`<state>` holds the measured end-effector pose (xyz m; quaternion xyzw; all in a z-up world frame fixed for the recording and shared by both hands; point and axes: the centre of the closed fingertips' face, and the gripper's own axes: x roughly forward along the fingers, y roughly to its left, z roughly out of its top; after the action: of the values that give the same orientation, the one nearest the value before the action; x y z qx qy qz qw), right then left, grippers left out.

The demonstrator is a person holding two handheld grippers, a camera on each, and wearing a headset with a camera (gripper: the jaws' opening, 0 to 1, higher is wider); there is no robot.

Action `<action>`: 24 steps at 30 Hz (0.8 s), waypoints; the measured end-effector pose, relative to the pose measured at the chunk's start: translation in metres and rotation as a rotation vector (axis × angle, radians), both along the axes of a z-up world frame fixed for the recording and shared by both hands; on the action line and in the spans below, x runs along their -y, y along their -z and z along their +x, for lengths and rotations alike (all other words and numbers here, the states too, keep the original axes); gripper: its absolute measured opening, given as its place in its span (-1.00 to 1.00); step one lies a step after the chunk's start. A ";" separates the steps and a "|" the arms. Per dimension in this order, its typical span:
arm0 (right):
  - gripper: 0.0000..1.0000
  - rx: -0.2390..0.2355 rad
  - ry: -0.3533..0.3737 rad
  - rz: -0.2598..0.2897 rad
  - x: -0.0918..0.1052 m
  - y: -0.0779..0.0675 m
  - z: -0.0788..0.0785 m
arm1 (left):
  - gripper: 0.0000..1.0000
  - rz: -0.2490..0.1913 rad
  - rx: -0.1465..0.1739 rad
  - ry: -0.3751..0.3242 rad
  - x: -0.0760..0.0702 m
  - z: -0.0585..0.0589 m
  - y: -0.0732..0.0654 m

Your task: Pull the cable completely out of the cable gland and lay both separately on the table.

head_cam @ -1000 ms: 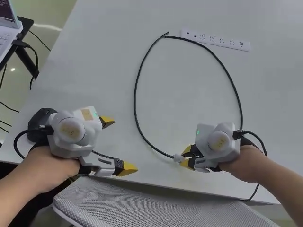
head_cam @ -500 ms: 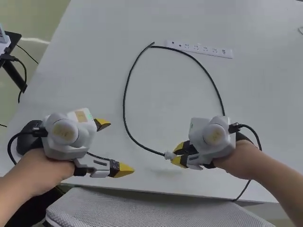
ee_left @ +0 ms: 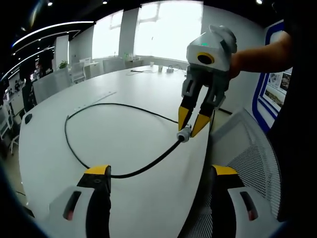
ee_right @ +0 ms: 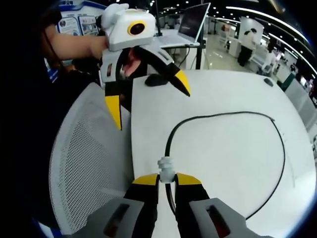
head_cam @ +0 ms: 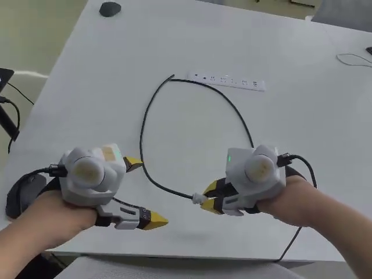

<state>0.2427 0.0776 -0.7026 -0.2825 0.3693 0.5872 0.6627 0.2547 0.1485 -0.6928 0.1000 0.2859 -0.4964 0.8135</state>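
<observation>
A black cable (head_cam: 141,133) lies in a wide loop on the white table (head_cam: 302,116). Its near end runs into a small white cable gland (head_cam: 199,199). My right gripper (head_cam: 208,199) is shut on the gland, which pokes out past the yellow tips (ee_right: 168,179) just above the table's front edge. From the left gripper view the gland (ee_left: 184,134) hangs at the right gripper (ee_left: 192,126). My left gripper (head_cam: 148,192) stands open with nothing between its jaws, a short way left of the gland. It appears wide open in the right gripper view (ee_right: 151,106).
A white power strip (head_cam: 226,81) lies beyond the loop, touching the cable's far bend. A dark mouse (head_cam: 109,9) sits at the far left corner. Another dark object (head_cam: 20,195) rests by my left hand. A mesh chair (ee_right: 89,163) stands below the table edge.
The head view has shifted, so more of the far table shows. Both grippers keep much the same pose; the right stays shut on the gland, the left stays open.
</observation>
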 end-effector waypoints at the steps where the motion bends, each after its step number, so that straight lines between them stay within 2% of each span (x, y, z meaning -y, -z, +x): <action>1: -0.88 0.001 0.000 0.003 -0.001 -0.002 0.001 | 0.64 -0.002 0.004 0.010 0.003 0.000 -0.001; 5: -0.89 0.007 -0.013 0.009 -0.005 -0.013 0.001 | 0.60 -0.018 0.014 0.034 0.011 0.001 -0.006; 11: -0.89 0.022 -0.030 0.021 -0.010 -0.028 0.001 | 0.53 -0.086 0.015 0.052 0.023 0.004 -0.021; 15: -0.89 0.029 -0.041 0.024 -0.011 -0.032 -0.001 | 0.43 -0.120 0.008 0.076 0.031 0.002 -0.025; 19: -0.89 0.032 -0.054 0.024 -0.013 -0.035 -0.003 | 0.34 -0.122 0.000 0.109 0.037 -0.002 -0.023; 24: -0.89 0.040 -0.092 0.022 -0.015 -0.037 -0.011 | 0.13 -0.171 -0.002 0.139 0.045 -0.006 -0.031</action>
<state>0.2321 0.0930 -0.6655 -0.3038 0.3360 0.6153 0.6452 0.2484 0.1032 -0.6620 0.0493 0.2354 -0.5742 0.7826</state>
